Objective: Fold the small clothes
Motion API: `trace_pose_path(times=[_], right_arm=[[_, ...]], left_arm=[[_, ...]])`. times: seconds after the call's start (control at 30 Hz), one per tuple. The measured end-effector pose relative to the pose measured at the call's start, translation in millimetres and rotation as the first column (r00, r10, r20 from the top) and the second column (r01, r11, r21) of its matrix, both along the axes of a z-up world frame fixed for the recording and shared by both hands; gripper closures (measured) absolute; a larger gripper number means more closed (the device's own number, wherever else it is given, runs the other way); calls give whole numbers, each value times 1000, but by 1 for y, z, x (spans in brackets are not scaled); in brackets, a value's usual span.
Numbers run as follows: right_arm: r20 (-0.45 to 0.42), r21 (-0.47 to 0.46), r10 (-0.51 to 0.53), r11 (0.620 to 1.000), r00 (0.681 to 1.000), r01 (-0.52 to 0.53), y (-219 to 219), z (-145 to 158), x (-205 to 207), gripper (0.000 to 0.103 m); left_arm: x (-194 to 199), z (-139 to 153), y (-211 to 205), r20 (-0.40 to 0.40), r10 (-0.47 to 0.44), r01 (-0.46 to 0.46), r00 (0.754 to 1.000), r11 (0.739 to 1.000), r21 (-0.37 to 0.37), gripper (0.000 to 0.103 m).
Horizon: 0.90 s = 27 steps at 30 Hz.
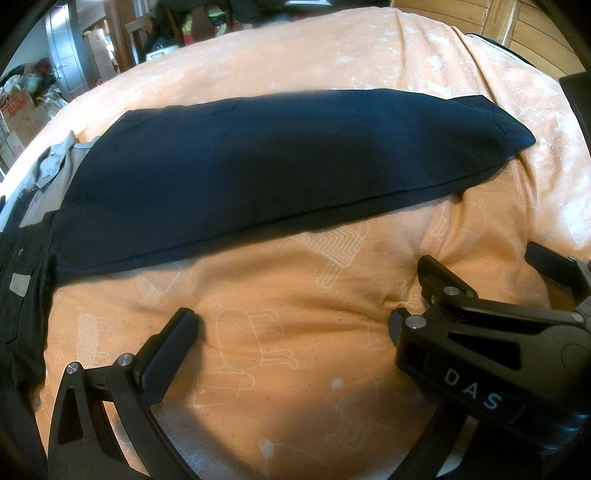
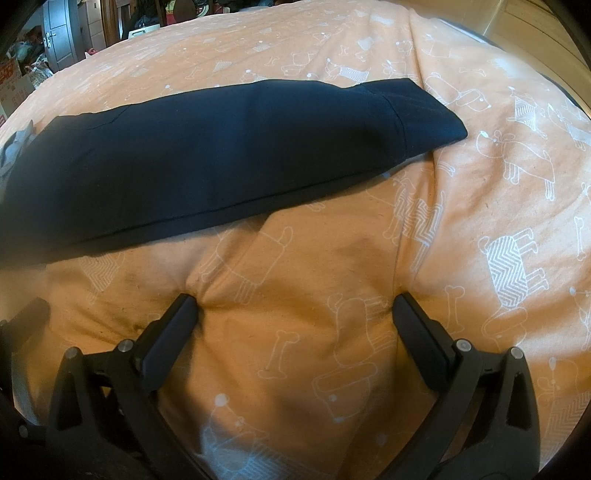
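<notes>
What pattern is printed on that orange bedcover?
White outline dogs and bones on the orange bedcover, clearest in the right wrist view.

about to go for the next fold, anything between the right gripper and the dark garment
Nothing visible: only bare orange bedspread lies between the open right gripper and the navy garment.

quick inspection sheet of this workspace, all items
surface: orange bedspread with white dog print, rumpled
job's things: navy garment folded into a long band, lying flat
clutter: grey garment and black garment at the band's left end
grippers: left hand-held gripper open, empty; right hand-held gripper open, fingertips pressing into the bedspread
cables: nothing seen
surroundings: grey door, cardboard boxes, wooden wall
</notes>
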State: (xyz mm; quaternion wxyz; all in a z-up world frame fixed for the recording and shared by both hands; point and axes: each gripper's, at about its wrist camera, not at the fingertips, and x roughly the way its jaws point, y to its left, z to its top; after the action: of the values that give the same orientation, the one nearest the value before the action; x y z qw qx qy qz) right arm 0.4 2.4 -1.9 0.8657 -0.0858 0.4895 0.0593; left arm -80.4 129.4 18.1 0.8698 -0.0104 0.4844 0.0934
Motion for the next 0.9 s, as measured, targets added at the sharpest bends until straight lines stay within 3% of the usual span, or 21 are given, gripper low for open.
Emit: trace_pose_path(times=[0.63, 0.77, 0.9], right_arm=[[-3, 5, 4, 1000, 1000, -4, -1, -2, 4, 0], [-13, -6, 3, 1000, 1000, -4, 1, -2, 7, 0], [-16, 1, 2, 1000, 1000, -2, 2, -1, 11, 0]], left_arm=[[0, 1, -2, -2, 1, -1, 1000, 1000, -6, 0], [4, 0, -8, -6, 13, -13, 1000, 999, 33, 0], [3, 0, 0, -3, 12, -12, 1000, 1000, -19, 0]])
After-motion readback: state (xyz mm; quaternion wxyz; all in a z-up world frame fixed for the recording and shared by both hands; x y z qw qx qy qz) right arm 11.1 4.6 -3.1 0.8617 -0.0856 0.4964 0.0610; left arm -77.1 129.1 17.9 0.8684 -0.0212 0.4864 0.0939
